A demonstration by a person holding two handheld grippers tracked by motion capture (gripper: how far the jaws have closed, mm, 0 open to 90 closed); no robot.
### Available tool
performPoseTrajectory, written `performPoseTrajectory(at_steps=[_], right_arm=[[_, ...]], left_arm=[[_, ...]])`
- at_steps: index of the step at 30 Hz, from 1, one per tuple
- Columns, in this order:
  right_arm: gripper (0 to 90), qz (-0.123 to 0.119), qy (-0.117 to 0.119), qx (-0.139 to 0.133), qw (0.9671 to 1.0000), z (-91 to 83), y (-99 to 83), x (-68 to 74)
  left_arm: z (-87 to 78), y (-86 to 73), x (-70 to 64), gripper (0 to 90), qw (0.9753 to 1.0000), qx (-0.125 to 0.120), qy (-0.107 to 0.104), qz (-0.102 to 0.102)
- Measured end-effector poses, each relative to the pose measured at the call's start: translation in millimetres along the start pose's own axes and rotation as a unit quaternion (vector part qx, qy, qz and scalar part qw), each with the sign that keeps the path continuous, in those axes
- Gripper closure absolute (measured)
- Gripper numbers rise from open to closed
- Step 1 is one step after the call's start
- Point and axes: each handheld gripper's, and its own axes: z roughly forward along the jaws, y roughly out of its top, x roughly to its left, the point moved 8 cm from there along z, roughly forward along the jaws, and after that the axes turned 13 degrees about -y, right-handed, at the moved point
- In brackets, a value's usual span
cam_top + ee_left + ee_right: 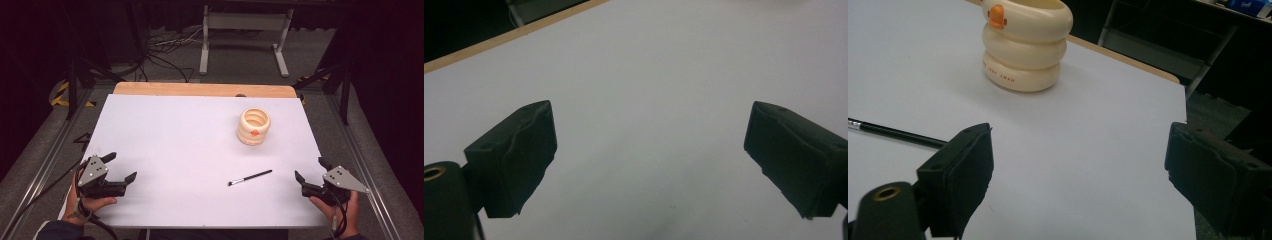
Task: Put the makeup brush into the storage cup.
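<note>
Two tongs: both yours, both empty, resting at the near corners of the desk [165, 125].
Left tongs [121, 166]: you hold them at the near left corner, jaws spread wide, nothing between them; the left gripper view has bare white surface ahead.
Brush [250, 177]: it lies flat on the desk, right of centre and toward your side, touched by nothing.
Brush axis: the long axis runs diagonally, from near-left to far-right in the high view; the pale bristle end, past a silvery ferrule, points near-left toward you, and the black handle tip points far-right.
Cup [253, 126]: the cream ringed cup with the orange mark stands upright, farther back than the brush and well apart from it, mouth up.
Right tongs [310, 169]: you hold them at the near right corner, jaws wide apart and gripping nothing, near the handle tip but not touching it.
Done: nothing that shows; by my reading the brush is untouched.
Left: judging from the layout, you most likely have to grasp the brush and stand it in the cup.
</note>
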Motion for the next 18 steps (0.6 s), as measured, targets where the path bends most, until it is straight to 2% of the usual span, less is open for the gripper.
performPoseTrajectory(at_steps=[7, 12, 14, 16, 18], right_arm=[[14.0, -0.004, 0.013, -0.001, 0.9999, -1.3, 4.1, 1.3], [18.5, -0.021, 0.05, -0.001, 0.9985, -2.0, 13.7, 10.7], [21.5, -0.029, 0.076, 0.001, 0.9966, -2.6, 20.3, 16.6], [22.2, -0.05, 0.096, 0.008, 0.9941, -1.9, 25.7, 22.6], [23.9, -0.076, 0.126, 0.016, 0.989, -2.0, 33.0, 32.3]], left_arm=[[0.2, -1.4, -2.4, 7.0, 0.9999, 0.003, -0.01, 0.001], [-0.3, -2.2, -3.4, 6.4, 0.9999, 0.004, -0.016, -0.002], [0.2, -2.0, -4.1, 6.4, 0.9998, 0.004, -0.018, -0.002], [0.3, -2.2, -5.8, 6.4, 0.9997, 0.006, -0.021, -0.002], [0.8, -3.5, -7.2, 6.5, 0.9996, 0.012, -0.027, -0.005]])
